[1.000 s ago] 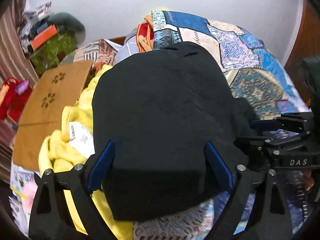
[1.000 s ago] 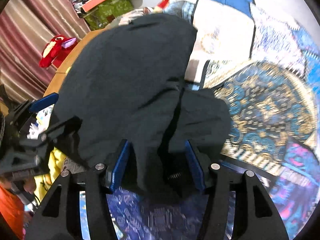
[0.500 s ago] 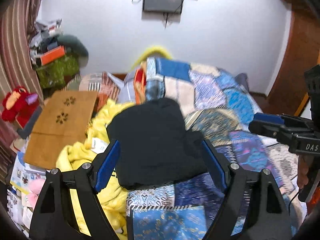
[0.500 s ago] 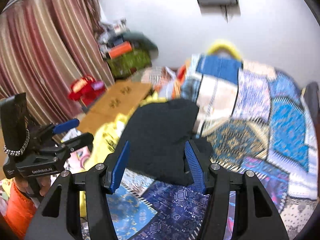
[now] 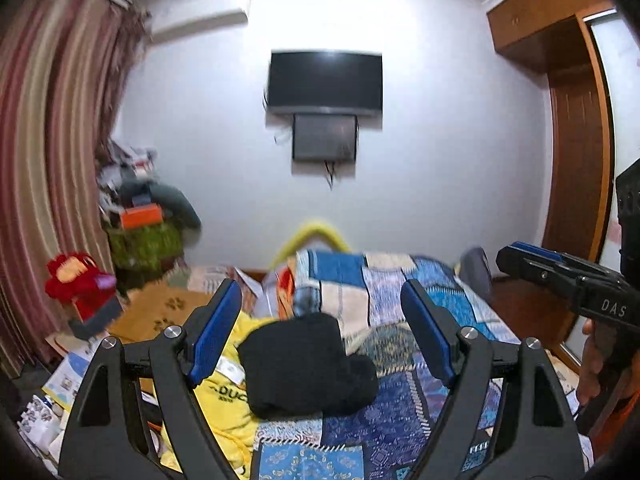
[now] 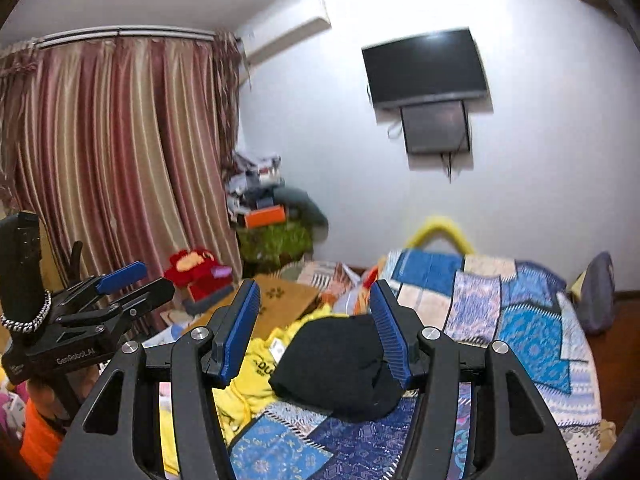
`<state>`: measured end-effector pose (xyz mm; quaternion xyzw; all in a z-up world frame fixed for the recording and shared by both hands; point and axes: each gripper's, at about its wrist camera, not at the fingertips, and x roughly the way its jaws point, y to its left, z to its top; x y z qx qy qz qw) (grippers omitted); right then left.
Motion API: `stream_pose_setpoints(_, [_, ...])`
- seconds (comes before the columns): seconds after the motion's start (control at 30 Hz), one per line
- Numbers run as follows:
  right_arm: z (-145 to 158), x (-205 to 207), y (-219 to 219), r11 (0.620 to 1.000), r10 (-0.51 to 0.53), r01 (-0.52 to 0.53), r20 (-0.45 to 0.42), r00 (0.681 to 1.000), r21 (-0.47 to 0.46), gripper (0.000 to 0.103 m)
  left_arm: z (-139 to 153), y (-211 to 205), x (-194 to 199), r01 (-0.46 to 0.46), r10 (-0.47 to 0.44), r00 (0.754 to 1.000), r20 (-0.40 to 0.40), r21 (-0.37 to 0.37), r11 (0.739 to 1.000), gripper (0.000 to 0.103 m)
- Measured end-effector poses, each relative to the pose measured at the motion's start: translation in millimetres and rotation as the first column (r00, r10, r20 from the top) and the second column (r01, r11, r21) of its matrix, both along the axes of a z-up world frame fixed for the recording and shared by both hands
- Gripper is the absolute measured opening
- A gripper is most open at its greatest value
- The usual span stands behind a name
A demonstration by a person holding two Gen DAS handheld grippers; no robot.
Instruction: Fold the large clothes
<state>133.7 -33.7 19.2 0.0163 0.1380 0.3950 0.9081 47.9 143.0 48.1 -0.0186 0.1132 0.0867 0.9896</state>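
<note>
A folded black garment (image 5: 304, 364) lies on the patchwork bed cover (image 5: 404, 300), partly over a yellow garment (image 5: 224, 392). It also shows in the right wrist view (image 6: 340, 364). My left gripper (image 5: 320, 328) is open and empty, raised well above and back from the black garment. My right gripper (image 6: 316, 332) is open and empty too, also held high. Each gripper shows in the other's view: the right one (image 5: 560, 276) at the right edge, the left one (image 6: 104, 292) at the left.
A yellow garment (image 6: 248, 372) is bunched at the bed's left side. A brown cardboard sheet (image 5: 160, 312) and a red toy (image 5: 76, 280) lie to the left by the striped curtain (image 6: 120, 168). A TV (image 5: 324, 80) hangs on the far wall. A wooden wardrobe (image 5: 576, 152) stands right.
Both grippers have lifted up and back from the black garment, which now looks small and far below. The right gripper, which had cloth between its fingers, has let go.
</note>
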Motion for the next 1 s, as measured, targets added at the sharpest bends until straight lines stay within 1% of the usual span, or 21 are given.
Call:
stream_pose_setpoints(0.07, [1.4,-12.1,-1.5,1.000,-0.014,0.014,0.034,0.999,0.006,0.053,2.5,-10.3,-14.3,-0.025,0.024,0.999,0.035,0.028,0.999,0.082])
stream_pose_setpoints(0.13, [0.2,-22.3,-2.2,1.000,-0.029,0.029,0.063,0.998,0.012,0.053,2.6,-22.1,-29.2,-0.073,0.068,0.995,0.078,0.063,0.995,0.082])
stream_pose_setpoints(0.2, [-2.1,-26.2,-1.5,0.999,-0.046,0.045,0.077,0.996,0.008,0.053,0.4,-30.8,-37.6,-0.120,0.109,0.988,0.108,0.096,0.988,0.085])
stream_pose_setpoints(0.23, [-3.8,-26.9,-0.7,0.998,-0.059,0.059,0.081,0.995,0.005,0.053,-1.8,-35.8,-41.2,-0.132,0.118,0.985,0.122,0.113,0.985,0.089])
stream_pose_setpoints(0.27, [-5.8,-27.1,0.2,0.997,-0.073,0.074,0.085,0.994,0.000,0.053,-3.8,-38.4,-42.9,-0.134,0.119,0.985,0.128,0.120,0.984,0.092])
stream_pose_setpoints(0.3, [-7.8,-26.5,0.7,0.996,-0.085,0.086,0.086,0.993,-0.005,0.054,-6.4,-42.2,-45.1,-0.135,0.119,0.984,0.131,0.127,0.983,0.093])
stream_pose_setpoints(0.33, [-8.9,-28.2,1.0,0.995,-0.096,0.097,0.087,0.992,-0.010,0.058,-8.6,-45.4,-46.5,-0.134,0.118,0.985,0.129,0.129,0.983,0.095])
stream_pose_setpoints(0.37, [-10.4,-28.5,1.1,0.994,-0.103,0.105,0.086,0.991,-0.011,0.060,-11.0,-47.1,-46.0,-0.133,0.117,0.985,0.126,0.129,0.983,0.097])
stream_pose_setpoints(0.43, [-13.4,-27.9,0.9,0.992,-0.126,0.127,0.080,0.989,-0.010,0.069,-15.1,-50.5,-47.4,-0.135,0.120,0.986,0.119,0.126,0.983,0.102])
stream_pose_setpoints(0.6, [-16.1,-31.2,-6.3,0.985,-0.169,0.171,0.060,0.984,-0.014,0.084,-21.2,-49.5,-48.9,-0.125,0.116,0.988,0.100,0.089,0.988,0.102])
stream_pose_setpoints(0.77, [-16.4,-31.5,-10.8,0.984,-0.177,0.179,0.048,0.983,-0.025,0.085,-23.2,-45.1,-51.4,-0.114,0.109,0.989,0.096,0.051,0.992,0.102])
stream_pose_setpoints(1.0, [-20.7,-36.6,-14.2,0.982,-0.186,0.187,0.040,0.982,-0.025,0.085,-24.9,-43.9,-54.6,-0.115,0.110,0.989,0.094,0.043,0.992,0.102])
